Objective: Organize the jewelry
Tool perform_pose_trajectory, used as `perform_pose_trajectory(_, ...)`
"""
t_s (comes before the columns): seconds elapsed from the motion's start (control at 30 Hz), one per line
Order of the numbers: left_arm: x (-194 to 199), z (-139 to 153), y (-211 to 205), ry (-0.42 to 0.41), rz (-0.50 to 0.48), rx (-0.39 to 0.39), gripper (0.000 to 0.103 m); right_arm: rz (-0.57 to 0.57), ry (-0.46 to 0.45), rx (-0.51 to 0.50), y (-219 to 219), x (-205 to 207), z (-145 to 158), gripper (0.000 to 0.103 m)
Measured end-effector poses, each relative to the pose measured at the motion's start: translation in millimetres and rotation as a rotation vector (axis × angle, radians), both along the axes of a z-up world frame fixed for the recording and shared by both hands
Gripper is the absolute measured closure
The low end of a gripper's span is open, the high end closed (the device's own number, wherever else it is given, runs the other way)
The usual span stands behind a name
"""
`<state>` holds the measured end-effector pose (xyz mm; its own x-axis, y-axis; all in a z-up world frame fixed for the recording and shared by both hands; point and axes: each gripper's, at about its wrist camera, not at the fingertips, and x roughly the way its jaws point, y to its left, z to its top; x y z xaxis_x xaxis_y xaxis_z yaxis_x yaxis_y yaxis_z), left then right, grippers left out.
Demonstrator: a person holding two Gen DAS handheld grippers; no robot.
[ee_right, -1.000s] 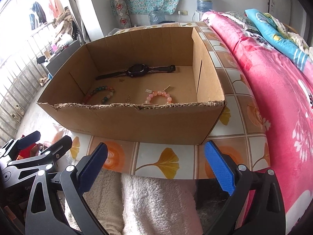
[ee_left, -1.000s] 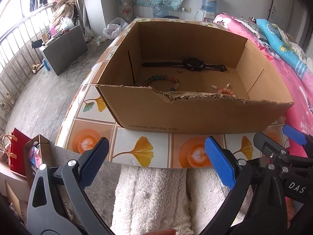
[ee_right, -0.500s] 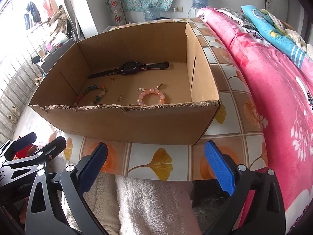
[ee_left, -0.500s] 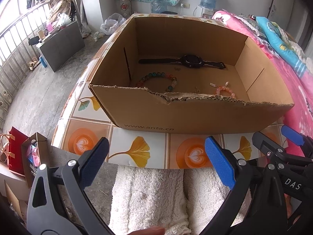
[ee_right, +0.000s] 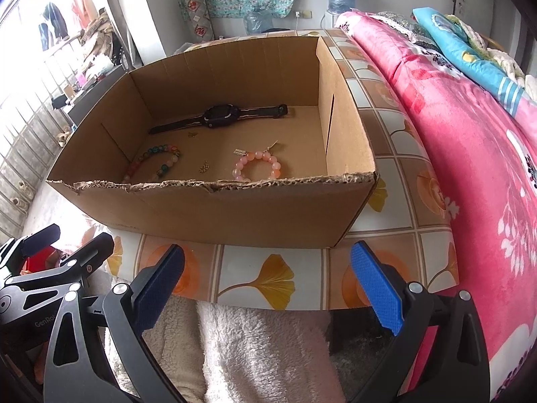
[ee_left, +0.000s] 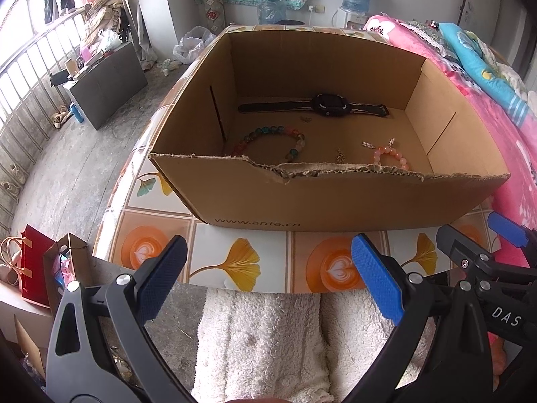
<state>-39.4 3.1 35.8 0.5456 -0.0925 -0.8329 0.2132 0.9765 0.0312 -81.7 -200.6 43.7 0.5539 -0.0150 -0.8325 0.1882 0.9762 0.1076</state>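
- Hovering low at the bottom of both frames, my left tongs [ee_left: 268, 275] and right tongs [ee_right: 266, 283] are spread wide and hold nothing; both sit short of the counter [ee_left: 241, 265] edge, above a white fleecy cloth [ee_left: 268, 336].
- Everything I must sort lies on the floor of the cardboard box [ee_left: 335, 201] in mid-frame: a black watch [ee_left: 330, 104] along the far wall, a multicoloured bead bracelet [ee_left: 268, 141] centre-left, a pink bead bracelet [ee_right: 256, 166] toward the centre, and small metal charms [ee_right: 203, 167] between them.
- The torn near wall of the box stands between my tongs and the jewelry. Coming in low, I judge I would strike that ragged edge and shove the box across the tiles.
- The charms look tiny and flat; wide pads may slip over them or flick them away.
- A small silver piece [ee_right: 240, 151] lies just beside the pink bracelet; pinching the beads carelessly could drag it along.
- In the left view my right tongs [ee_left: 483, 245] sit close at lower right, so both reaching for the centre risks a clash.
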Motion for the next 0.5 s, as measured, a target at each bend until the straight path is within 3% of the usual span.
perform_pose_trajectory(0.5,1.0,-0.2,-0.6,0.000,-0.006,0.006,0.008,-0.009,0.008,-0.017,2.3,0.8,1.1,0.006)
